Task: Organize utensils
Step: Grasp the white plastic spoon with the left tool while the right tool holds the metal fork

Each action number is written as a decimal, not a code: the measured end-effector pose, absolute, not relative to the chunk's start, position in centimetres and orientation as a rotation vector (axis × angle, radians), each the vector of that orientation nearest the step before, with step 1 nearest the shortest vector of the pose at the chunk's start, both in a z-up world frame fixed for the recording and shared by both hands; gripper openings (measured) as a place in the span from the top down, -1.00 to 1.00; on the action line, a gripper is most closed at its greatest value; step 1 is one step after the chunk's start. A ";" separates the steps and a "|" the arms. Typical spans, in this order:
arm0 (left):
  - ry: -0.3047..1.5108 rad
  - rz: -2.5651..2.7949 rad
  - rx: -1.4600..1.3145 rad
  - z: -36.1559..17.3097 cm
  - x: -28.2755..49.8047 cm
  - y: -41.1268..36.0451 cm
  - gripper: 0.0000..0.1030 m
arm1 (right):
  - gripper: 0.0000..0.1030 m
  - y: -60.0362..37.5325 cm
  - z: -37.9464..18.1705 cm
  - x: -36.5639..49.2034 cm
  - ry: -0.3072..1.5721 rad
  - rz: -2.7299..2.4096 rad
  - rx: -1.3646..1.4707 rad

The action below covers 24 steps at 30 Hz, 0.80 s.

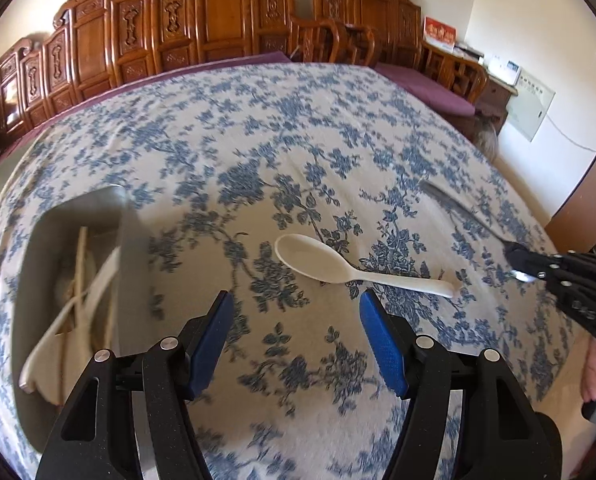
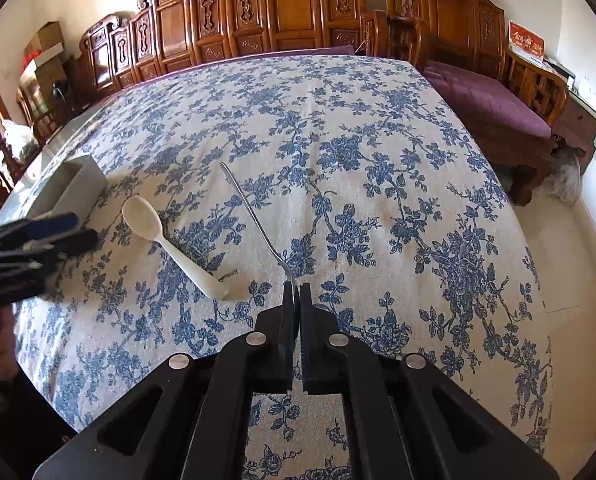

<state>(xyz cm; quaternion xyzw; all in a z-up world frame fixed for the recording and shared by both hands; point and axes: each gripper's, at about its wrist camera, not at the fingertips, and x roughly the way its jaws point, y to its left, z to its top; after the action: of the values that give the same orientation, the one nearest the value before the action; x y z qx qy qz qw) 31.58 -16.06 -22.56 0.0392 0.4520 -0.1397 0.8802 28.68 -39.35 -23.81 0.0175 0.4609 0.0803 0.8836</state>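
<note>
Utensils on the flowered tablecloth (image 2: pixel 377 152).
Right gripper (image 2: pixel 296 292) clamps a metal utensil (image 2: pixel 254 220); left gripper (image 1: pixel 296 320) gapes wide, empty, near white spoon (image 1: pixel 317 262).

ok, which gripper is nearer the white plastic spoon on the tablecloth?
Left. The left gripper hovers open just short of the white plastic spoon; the right gripper sits beyond its handle end, shut on a metal utensil.

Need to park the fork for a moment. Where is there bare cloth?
Free: the whole far cloth beyond the fork, and the stretch to its right up to the table edge. Crowded: the left side, where the white spoon, the grey bin and the left hand-held gripper sit close.
</note>
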 end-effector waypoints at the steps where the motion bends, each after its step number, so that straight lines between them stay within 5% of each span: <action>1: 0.950 -0.290 0.079 -22.9 31.9 -16.3 -0.20 | 0.94 -39.4 -23.8 28.7 0.958 0.169 0.043; 8: 1.011 -0.273 0.027 -25.3 34.9 -17.3 0.03 | 0.94 -39.7 -23.9 28.8 0.962 0.176 0.069; 16: 1.010 -0.238 -0.010 -25.8 37.1 -17.8 0.64 | 0.94 -39.9 -23.8 28.9 0.960 0.186 0.090; 24: 0.976 -0.264 0.010 -23.8 36.6 -17.9 0.77 | 0.94 -39.4 -23.5 28.7 0.954 0.198 0.088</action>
<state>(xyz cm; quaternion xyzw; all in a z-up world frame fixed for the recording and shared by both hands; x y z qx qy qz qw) 36.65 -17.93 -23.84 0.0049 0.4676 -0.1263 0.8749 28.71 -39.41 -23.53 0.0421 0.4581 0.0953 0.8828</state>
